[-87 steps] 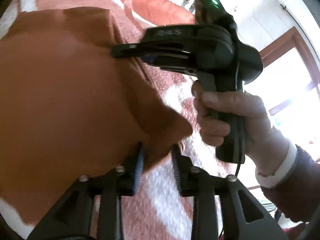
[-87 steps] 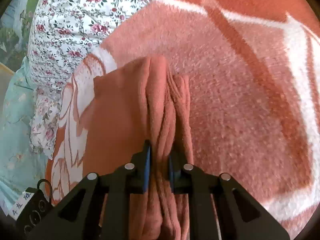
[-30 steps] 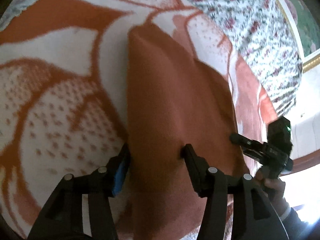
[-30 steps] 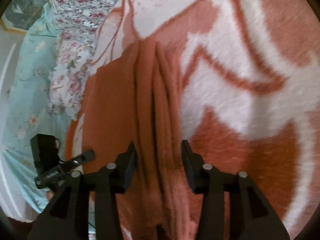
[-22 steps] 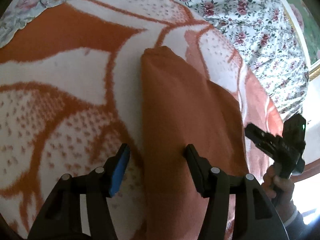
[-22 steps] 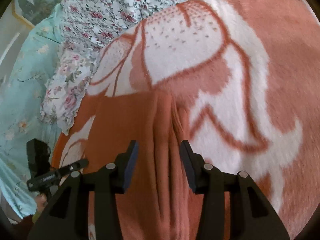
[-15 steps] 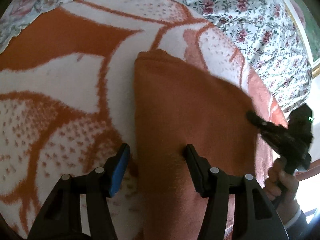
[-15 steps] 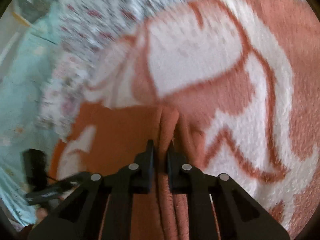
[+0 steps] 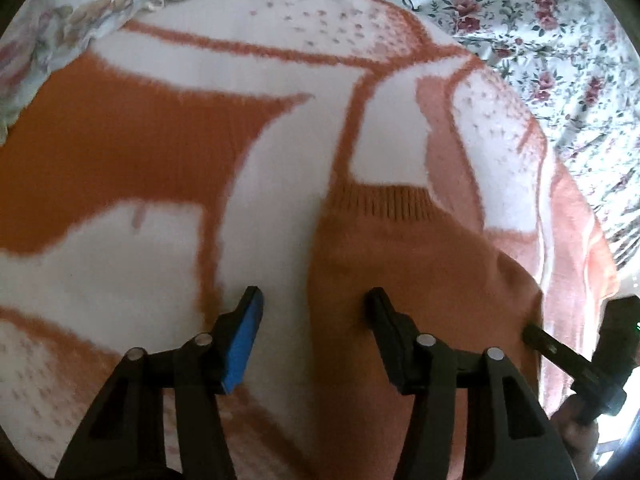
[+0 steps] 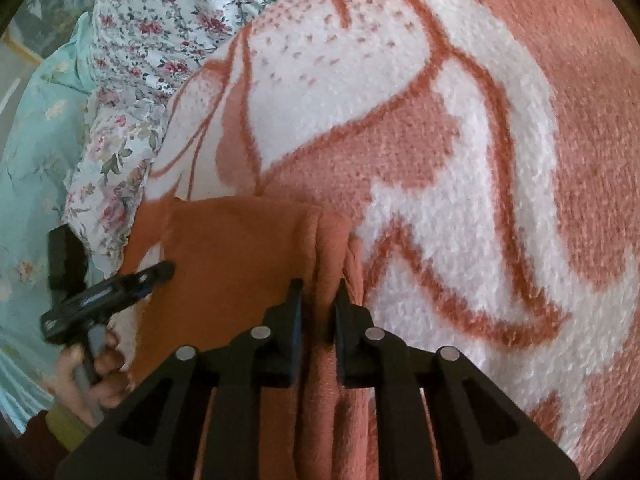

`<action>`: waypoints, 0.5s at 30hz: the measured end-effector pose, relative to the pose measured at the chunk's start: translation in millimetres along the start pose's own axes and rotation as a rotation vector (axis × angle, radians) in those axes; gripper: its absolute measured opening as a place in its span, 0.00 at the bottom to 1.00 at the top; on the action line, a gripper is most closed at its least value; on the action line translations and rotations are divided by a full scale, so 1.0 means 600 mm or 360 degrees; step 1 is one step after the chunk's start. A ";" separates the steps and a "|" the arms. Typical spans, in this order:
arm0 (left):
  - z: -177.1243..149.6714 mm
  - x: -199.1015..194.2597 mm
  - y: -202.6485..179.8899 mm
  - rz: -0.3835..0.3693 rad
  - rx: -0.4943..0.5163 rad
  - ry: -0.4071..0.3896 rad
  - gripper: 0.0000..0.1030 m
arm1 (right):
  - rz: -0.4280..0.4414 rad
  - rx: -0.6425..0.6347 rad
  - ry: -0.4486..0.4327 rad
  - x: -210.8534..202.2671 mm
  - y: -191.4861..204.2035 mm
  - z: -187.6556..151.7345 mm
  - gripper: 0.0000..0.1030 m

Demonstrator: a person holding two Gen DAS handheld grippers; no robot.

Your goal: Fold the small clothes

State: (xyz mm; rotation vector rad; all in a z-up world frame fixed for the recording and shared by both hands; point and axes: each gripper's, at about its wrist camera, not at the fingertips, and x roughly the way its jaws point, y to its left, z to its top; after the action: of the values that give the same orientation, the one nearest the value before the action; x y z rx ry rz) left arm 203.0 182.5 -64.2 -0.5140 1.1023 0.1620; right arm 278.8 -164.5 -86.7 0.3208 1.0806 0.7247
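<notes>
An orange knit garment (image 9: 404, 264) lies folded on an orange-and-white patterned blanket (image 9: 120, 152); its ribbed hem points away from me. My left gripper (image 9: 312, 300) is open, its jaws straddling the garment's left edge, holding nothing. In the right wrist view the same garment (image 10: 236, 248) lies flat with bunched folds along its right side. My right gripper (image 10: 318, 292) is shut on those folds. The right gripper also shows at the right edge of the left wrist view (image 9: 532, 334), and the left gripper at the left of the right wrist view (image 10: 160, 270).
A floral sheet (image 9: 540, 20) lies beyond the blanket, also seen in the right wrist view (image 10: 160, 20). Pale turquoise bedding (image 10: 36, 128) lies at far left. The blanket (image 10: 480, 140) spreads wide to the right of the garment.
My right gripper was open around the folds and has shut on them. My left gripper stays open and has shifted so the garment's left edge lies between its jaws.
</notes>
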 end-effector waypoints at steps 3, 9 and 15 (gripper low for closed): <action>-0.016 -0.044 -0.011 -0.0057 0.0066 -0.0054 0.49 | 0.0019 0.0027 -0.0014 -0.042 0.004 -0.010 0.21; -0.151 -0.130 -0.012 -0.0197 0.0177 -0.0023 0.50 | 0.0099 -0.0054 -0.0017 -0.132 0.024 -0.101 0.30; -0.289 -0.182 -0.010 -0.0279 0.0241 0.0057 0.50 | 0.0080 -0.0024 0.0090 -0.162 0.019 -0.199 0.30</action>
State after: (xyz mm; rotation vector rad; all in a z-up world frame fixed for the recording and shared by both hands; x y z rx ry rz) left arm 15.4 109.3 -26.3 -0.4763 1.0891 -0.0834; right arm 142.4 -234.0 -67.6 0.3170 1.1236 0.7903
